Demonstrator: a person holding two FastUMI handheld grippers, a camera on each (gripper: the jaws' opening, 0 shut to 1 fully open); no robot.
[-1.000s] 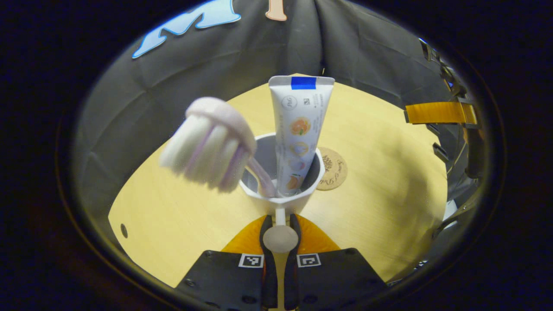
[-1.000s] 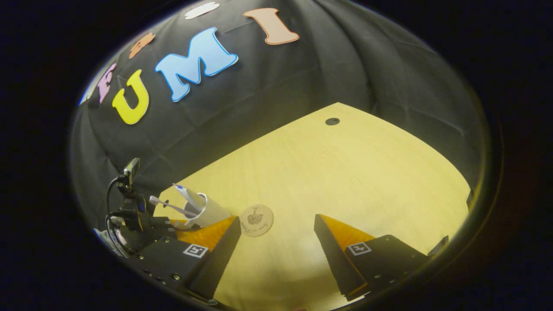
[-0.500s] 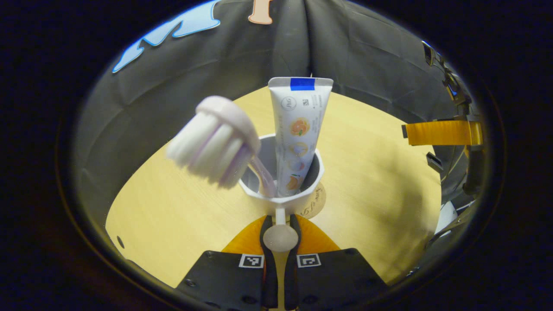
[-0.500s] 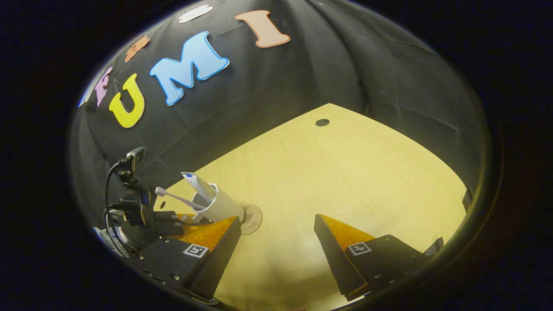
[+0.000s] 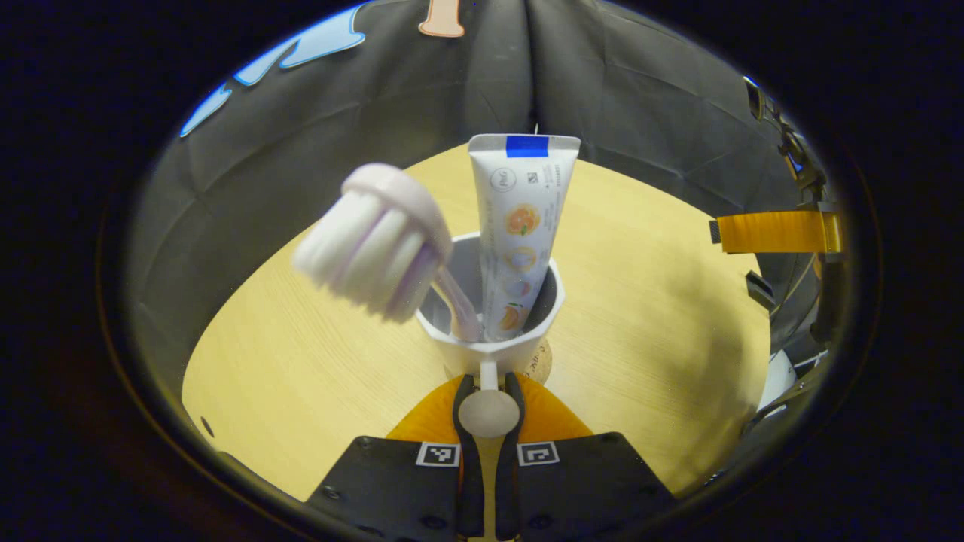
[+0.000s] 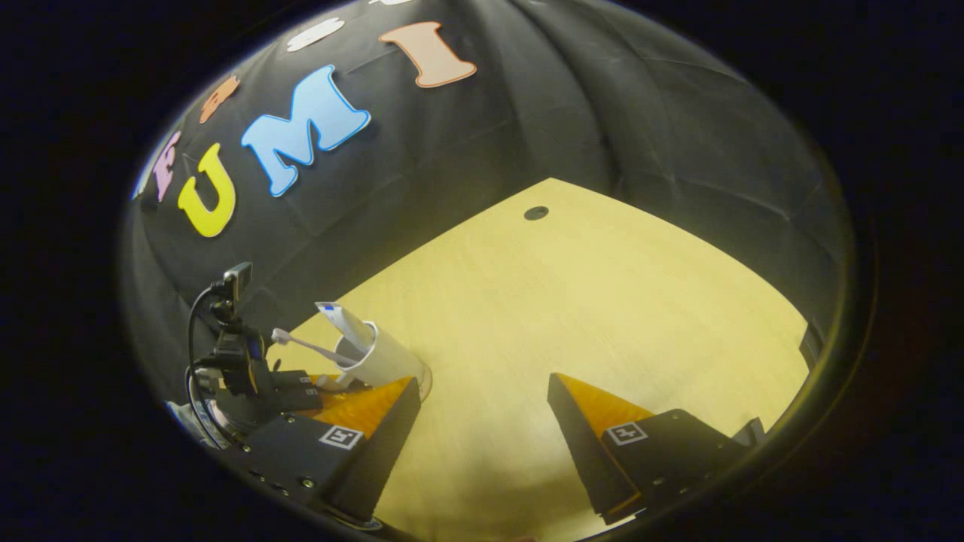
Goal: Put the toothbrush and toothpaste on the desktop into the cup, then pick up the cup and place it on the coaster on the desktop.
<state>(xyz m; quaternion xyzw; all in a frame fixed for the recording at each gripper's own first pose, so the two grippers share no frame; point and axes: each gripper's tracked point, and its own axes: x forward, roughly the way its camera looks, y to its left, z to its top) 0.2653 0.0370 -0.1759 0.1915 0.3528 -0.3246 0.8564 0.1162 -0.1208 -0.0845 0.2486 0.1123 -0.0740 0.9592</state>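
Left hand-held gripper (image 5: 488,391) pinches the handle of the cup (image 5: 489,301), toothbrush (image 5: 376,245) and toothpaste (image 5: 523,226) inside, over the coaster (image 5: 539,362). Lower it level and centred; right hand-held gripper (image 6: 482,421) hangs spread.

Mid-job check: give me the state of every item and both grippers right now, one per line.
Cup: upright, gripped by its handle, over the coaster; whether it is set down is unclear.
Toothbrush: in the cup, head up, leaning.
Toothpaste: in the cup, standing, crimped end up.
Coaster: flat on the desktop, mostly hidden by the cup.
Left gripper: shut on the cup's handle.
Right gripper: open, holding nothing.
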